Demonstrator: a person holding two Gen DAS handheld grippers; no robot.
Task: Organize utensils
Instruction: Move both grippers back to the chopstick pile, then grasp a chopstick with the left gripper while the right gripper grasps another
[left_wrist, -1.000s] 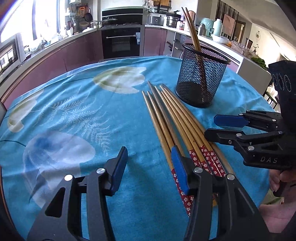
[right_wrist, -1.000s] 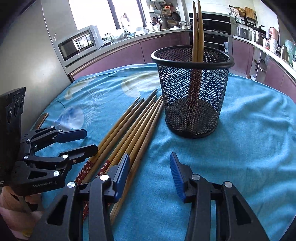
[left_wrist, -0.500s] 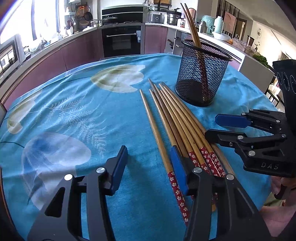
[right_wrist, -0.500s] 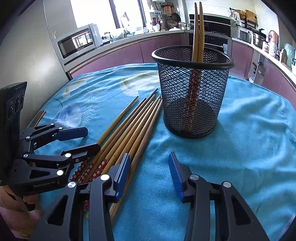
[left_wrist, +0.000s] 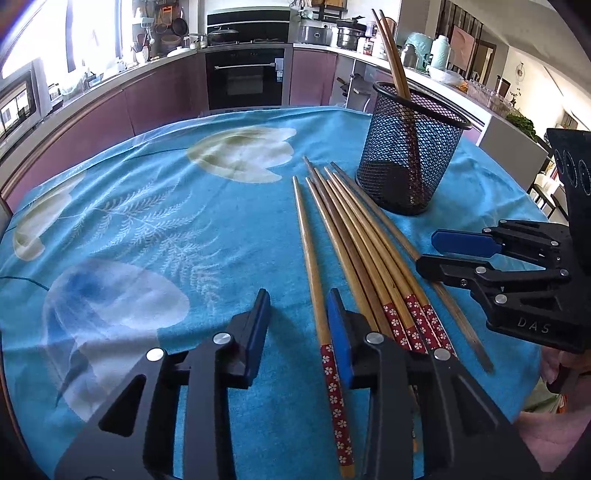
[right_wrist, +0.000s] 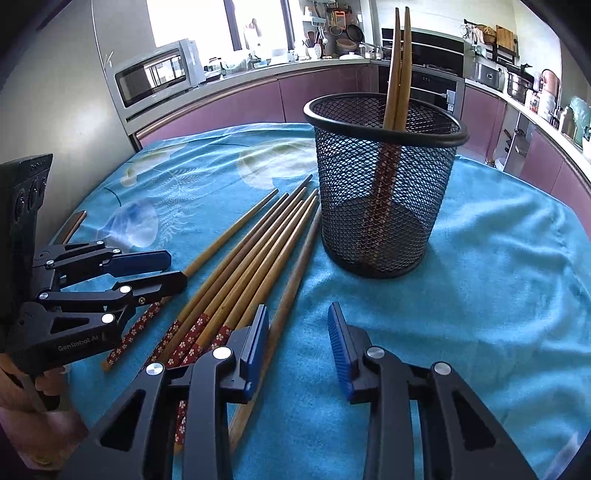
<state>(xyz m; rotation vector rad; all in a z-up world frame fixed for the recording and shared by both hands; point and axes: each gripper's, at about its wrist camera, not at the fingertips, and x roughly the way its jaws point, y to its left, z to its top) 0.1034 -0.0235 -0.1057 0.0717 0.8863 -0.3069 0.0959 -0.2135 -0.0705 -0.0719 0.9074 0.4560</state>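
Loose chopsticks (left_wrist: 354, 236) are laid in a fan on the blue-clothed worktop (left_wrist: 166, 229), tips towards the far side, patterned ends near. One chopstick (left_wrist: 314, 266) has been set slightly apart on the left of the bundle. A mesh holder (right_wrist: 384, 192) stands just beyond the tips, with two chopsticks (right_wrist: 400, 66) already upright in it.

Left hand-held gripper (left_wrist: 297, 325): jaws apart, just been closing; nothing is clamped. The separated chopstick is seen just inside the right-hand pad; contact cannot be confirmed from this angle.

Right hand-held gripper (right_wrist: 297, 343): jaws apart, also just been closing, over bare cloth; the darkest chopstick (right_wrist: 291, 280) lies by its left pad, not gripped.

Risks judged from here:
- A thin round stick may be rolled out of closing pads, or pinched at one end and swung.
- Neighbours may be dragged if two are caught together.
- The light holder could be tipped by a stick knocked against its rim.
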